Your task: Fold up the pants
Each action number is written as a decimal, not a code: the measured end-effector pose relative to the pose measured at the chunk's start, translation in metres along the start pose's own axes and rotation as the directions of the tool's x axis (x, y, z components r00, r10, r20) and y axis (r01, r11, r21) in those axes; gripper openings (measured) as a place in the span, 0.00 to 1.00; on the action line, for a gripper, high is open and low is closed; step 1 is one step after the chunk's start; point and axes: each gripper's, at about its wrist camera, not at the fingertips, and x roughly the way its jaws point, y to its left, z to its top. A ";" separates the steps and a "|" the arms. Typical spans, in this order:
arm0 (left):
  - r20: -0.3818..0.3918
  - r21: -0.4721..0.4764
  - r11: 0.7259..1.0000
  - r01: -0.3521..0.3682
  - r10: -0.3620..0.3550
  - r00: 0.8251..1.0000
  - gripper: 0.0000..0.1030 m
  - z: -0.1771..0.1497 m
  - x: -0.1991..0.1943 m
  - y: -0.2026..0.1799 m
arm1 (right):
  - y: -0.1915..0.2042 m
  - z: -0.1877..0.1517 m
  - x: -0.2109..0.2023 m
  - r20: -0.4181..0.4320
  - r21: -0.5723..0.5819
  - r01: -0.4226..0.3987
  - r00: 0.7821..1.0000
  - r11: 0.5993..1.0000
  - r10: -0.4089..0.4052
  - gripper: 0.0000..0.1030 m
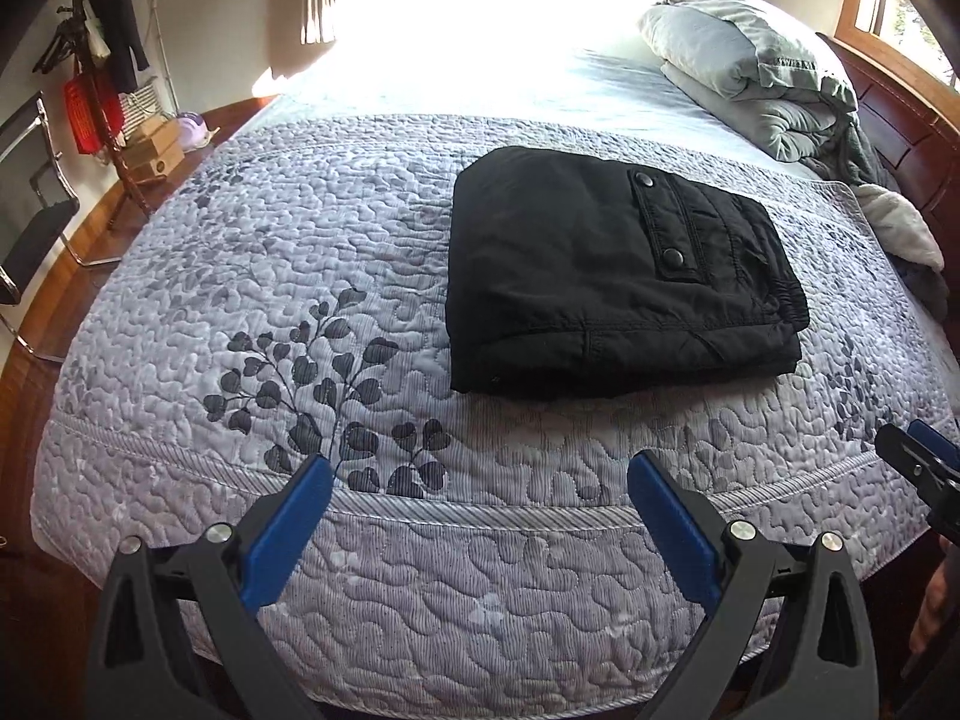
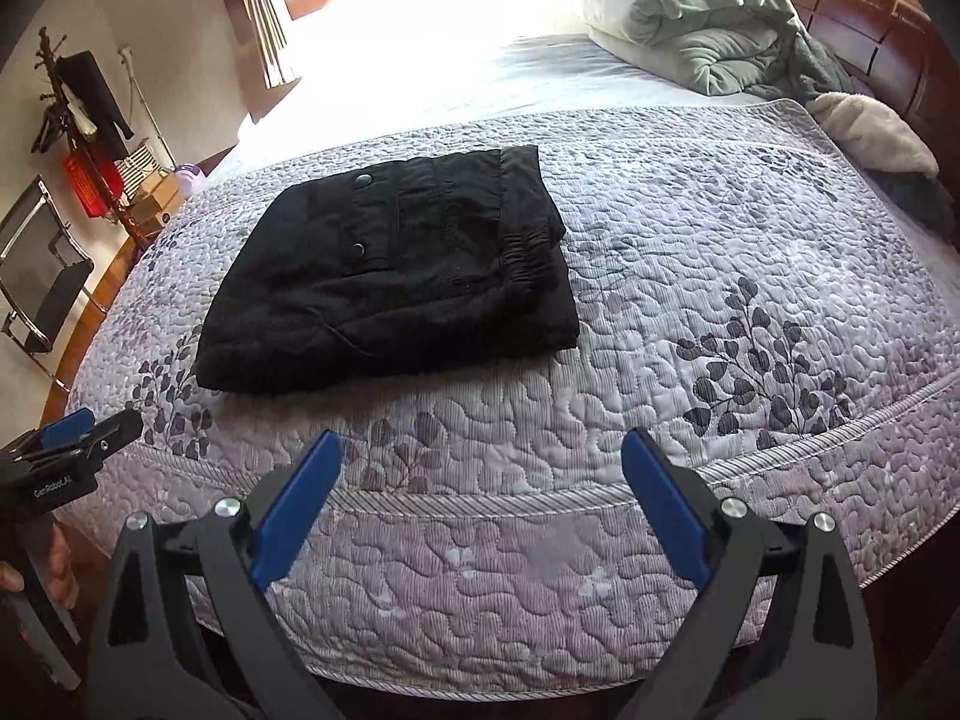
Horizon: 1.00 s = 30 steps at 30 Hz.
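Note:
Black pants [image 1: 606, 276] lie folded into a compact rectangle on the grey quilted bedspread [image 1: 360, 300], a snap pocket facing up. They also show in the right wrist view [image 2: 396, 276]. My left gripper [image 1: 480, 468] is open and empty, held over the bed's near edge, short of the pants. My right gripper [image 2: 480, 444] is open and empty, also at the near edge, to the right of the pants. The right gripper shows at the far right of the left wrist view [image 1: 918, 450], and the left gripper shows at the left of the right wrist view [image 2: 78, 426].
Grey pillows and a bunched duvet [image 1: 750, 66] lie at the head of the bed by a wooden headboard [image 1: 900, 120]. A cream blanket [image 2: 870, 132] sits at the right edge. A coat rack [image 1: 96, 60], boxes and a black chair [image 1: 30, 222] stand on the floor at left.

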 end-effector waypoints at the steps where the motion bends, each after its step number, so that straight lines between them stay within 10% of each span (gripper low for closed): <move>1: 0.004 0.003 1.000 -0.001 0.001 1.000 0.96 0.001 -0.003 0.000 | 0.001 0.000 -0.003 0.006 -0.003 -0.001 1.000 1.000 0.001 0.92; 30: 0.114 0.072 0.997 -0.028 0.020 0.993 0.97 0.015 -0.048 -0.023 | 0.010 0.008 -0.035 0.065 -0.003 -0.027 0.998 1.000 0.027 0.95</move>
